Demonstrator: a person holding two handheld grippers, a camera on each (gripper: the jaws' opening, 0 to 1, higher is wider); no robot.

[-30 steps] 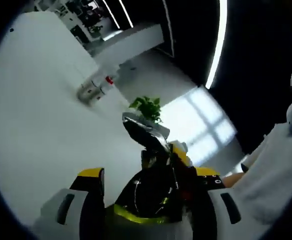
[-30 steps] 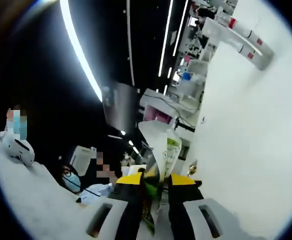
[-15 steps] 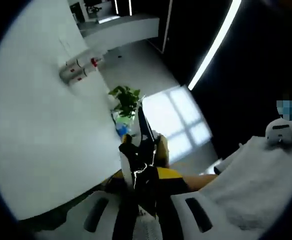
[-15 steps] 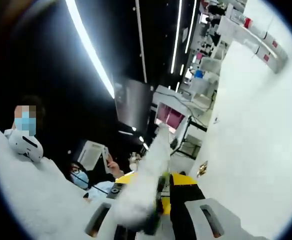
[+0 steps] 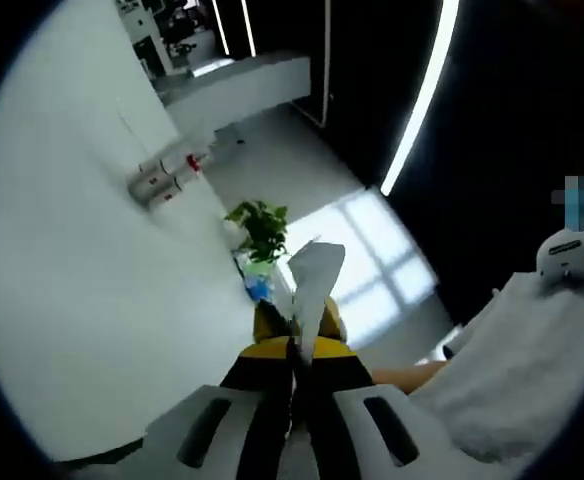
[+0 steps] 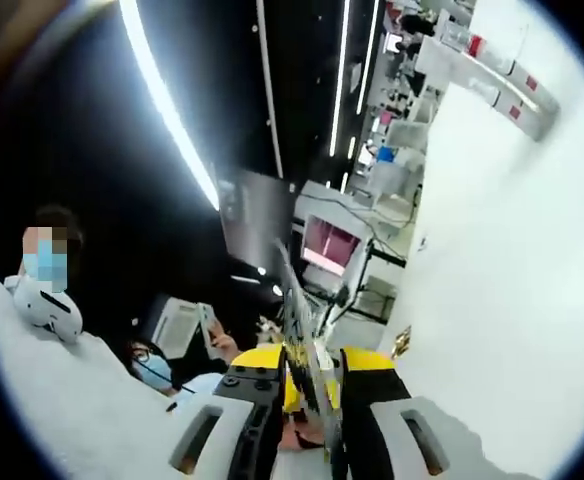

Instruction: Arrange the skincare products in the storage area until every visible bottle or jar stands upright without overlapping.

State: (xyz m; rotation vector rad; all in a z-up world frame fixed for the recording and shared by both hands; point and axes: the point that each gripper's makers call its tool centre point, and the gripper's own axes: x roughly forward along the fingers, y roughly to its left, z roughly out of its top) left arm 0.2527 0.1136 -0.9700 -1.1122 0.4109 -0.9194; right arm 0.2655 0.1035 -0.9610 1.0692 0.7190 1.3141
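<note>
While pointing both views up at the room instead of down at any table, pinching a flat white sachet (image 5: 312,280) in the left hand-held gripper (image 5: 293,360). Squeezing it hard along the lower edge with the jaws pressed together, and letting the rest poke up past the tips in mid-air, in line with a potted plant (image 5: 260,222) further off. Doing much the same on the other side: clamping a thin packet (image 6: 300,320) in the right hand-held gripper (image 6: 310,368), again with the jaws closed tight on it. Seeing that one edge-on, so not getting any read on the label. Holding both up off everything, resting on nothing.

Guessing at the step here: carrying the pair over for standing upright in the storage area. Calling it somewhere mid-task, with two products not yet set down.

Thinking ahead on doing it well:
- Tipping the hands down first and getting the landing spot in sight before lowering anything.
- Placing one at a time, not both together.
- Bringing the lower edge down flat and, floppy as these probably are, leaning each against a wall or a sturdier bottle without lapping over a neighbour.
- Easing the jaws apart just a crack, watching for slumping, then backing straight out.
</note>
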